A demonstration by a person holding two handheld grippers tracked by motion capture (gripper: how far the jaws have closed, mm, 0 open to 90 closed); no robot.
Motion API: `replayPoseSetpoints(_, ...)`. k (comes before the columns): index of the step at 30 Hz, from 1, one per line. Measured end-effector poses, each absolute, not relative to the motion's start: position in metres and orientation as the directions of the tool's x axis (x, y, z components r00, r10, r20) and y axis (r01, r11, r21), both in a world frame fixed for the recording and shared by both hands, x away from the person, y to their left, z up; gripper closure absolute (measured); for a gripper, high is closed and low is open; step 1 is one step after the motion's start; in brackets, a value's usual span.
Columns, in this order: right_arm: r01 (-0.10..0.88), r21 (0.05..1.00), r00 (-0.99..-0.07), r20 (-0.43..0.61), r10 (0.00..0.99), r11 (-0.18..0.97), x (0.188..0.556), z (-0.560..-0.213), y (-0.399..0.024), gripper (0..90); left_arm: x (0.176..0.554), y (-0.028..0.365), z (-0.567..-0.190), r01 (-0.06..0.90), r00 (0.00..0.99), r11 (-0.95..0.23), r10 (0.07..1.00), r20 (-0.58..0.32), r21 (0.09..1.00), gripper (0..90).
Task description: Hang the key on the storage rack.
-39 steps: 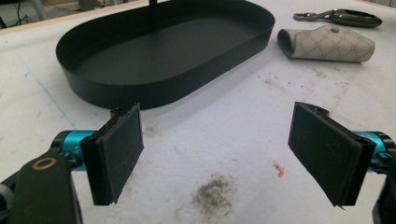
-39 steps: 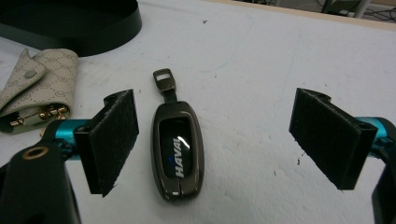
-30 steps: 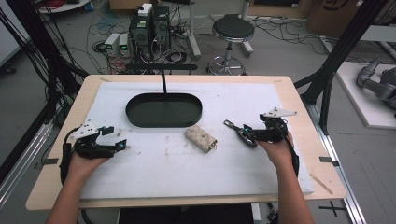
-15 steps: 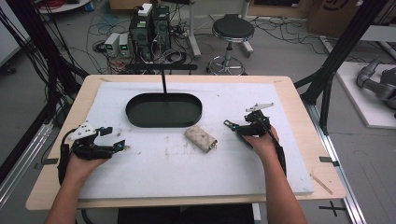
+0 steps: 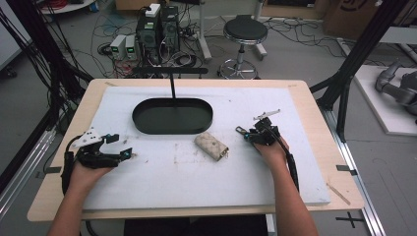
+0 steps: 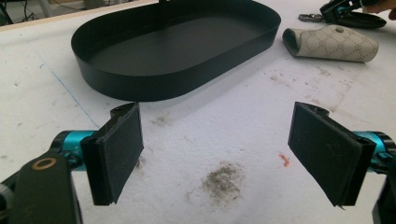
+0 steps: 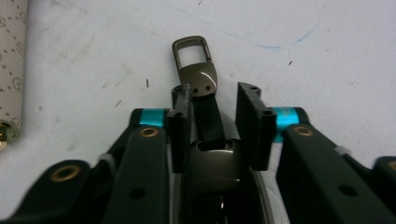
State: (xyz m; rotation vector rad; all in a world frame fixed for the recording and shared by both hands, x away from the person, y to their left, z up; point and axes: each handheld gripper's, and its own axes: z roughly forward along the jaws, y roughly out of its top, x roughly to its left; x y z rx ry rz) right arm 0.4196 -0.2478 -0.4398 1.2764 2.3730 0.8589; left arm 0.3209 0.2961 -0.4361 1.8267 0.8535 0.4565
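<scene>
A dark key fob (image 7: 212, 165) with a black strap and a metal clasp lies on the white mat right of centre. My right gripper (image 7: 212, 93) has just been closing on it; the fob's body sits tight between the pads and the clasp (image 5: 241, 131) sticks out past the tips. In the high view that right gripper (image 5: 253, 136) points left, low on the mat. My left gripper (image 5: 122, 146) rests at the mat's left side, open, with nothing between its pads (image 6: 121, 149). The left gripper (image 6: 217, 149) faces bare mat.
A black oval tray (image 5: 172, 129) lies at the mat's middle back, its wall (image 6: 187, 84) ahead of the left jaws. A beige patterned pouch (image 5: 211, 146) lies between the two grippers, near the fob. A thin black post (image 5: 172, 86) stands behind the tray.
My right gripper moved left and down over the key fob and its jaws narrowed around it. The left gripper stayed put.
</scene>
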Motion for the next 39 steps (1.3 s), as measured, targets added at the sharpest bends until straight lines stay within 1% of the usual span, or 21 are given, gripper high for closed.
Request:
replayPoseSetpoints(2,0.649,0.640,-0.541,0.008,0.841,0.412,0.419,-0.440,-0.247,79.5,0.321,0.296,-0.436,0.345,0.678,-0.224,0.731,-0.077,0.911,18.0)
replayPoseSetpoints(11,0.639,0.652,-0.524,-0.020,0.851,0.408,0.414,-0.437,-0.244,85.0,0.321,0.295,-0.437,0.354,0.685,-0.224,0.723,-0.089,0.908,18.0)
replayPoseSetpoints(14,0.635,0.674,-0.523,0.014,0.852,0.378,0.411,-0.431,-0.247,85.1,0.322,0.295,-0.438,0.371,0.687,-0.220,0.719,-0.108,0.902,19.7)
replayPoseSetpoints(17,0.630,0.687,-0.529,0.037,0.848,0.363,0.409,-0.426,-0.250,85.1,0.322,0.295,-0.438,0.368,0.691,-0.223,0.715,-0.105,0.903,20.0)
replayPoseSetpoints(18,0.612,0.715,-0.534,0.059,0.844,0.337,0.405,-0.419,-0.253,85.1,0.322,0.295,-0.438,0.366,0.689,-0.220,0.718,-0.104,0.904,20.1)
replayPoseSetpoints(21,0.599,0.735,-0.539,0.077,0.839,0.317,0.402,-0.410,-0.255,85.1,0.322,0.294,-0.437,0.365,0.692,-0.221,0.715,-0.104,0.905,20.1)
replayPoseSetpoints(22,0.587,0.751,-0.540,0.084,0.838,0.303,0.400,-0.402,-0.255,85.1,0.322,0.293,-0.437,0.374,0.689,-0.216,0.716,-0.114,0.902,20.1)
replayPoseSetpoints(23,0.587,0.751,-0.540,0.084,0.838,0.303,0.400,-0.402,-0.255,85.1,0.322,0.293,-0.437,0.374,0.689,-0.216,0.716,-0.114,0.902,20.1)
replayPoseSetpoints(24,0.565,0.771,-0.550,0.086,0.831,0.294,0.398,-0.390,-0.254,85.0,0.322,0.293,-0.438,0.374,0.691,-0.217,0.714,-0.115,0.902,20.1)
replayPoseSetpoints(25,0.565,0.771,-0.550,0.086,0.831,0.294,0.398,-0.390,-0.254,85.0,0.322,0.292,-0.437,0.371,0.694,-0.217,0.711,-0.114,0.903,20.1)
replayPoseSetpoints(26,0.543,0.786,-0.559,0.076,0.826,0.296,0.396,-0.380,-0.251,85.1,0.321,0.292,-0.437,0.364,0.699,-0.216,0.706,-0.113,0.906,20.1)
replayPoseSetpoints(29,0.512,0.805,-0.576,0.063,0.815,0.299,0.395,-0.367,-0.245,85.1,0.321,0.292,-0.436,0.359,0.700,-0.210,0.705,-0.113,0.909,20.1)
replayPoseSetpoints(33,0.471,0.831,-0.598,0.056,0.799,0.295,0.396,-0.354,-0.236,85.1,0.320,0.292,-0.435,0.353,0.694,-0.208,0.712,-0.106,0.912,20.1)
replayPoseSetpoints(39,0.441,0.847,-0.623,0.049,0.781,0.298,0.401,-0.336,-0.223,85.1,0.320,0.293,-0.434,0.347,0.693,-0.202,0.713,-0.106,0.916,20.1)
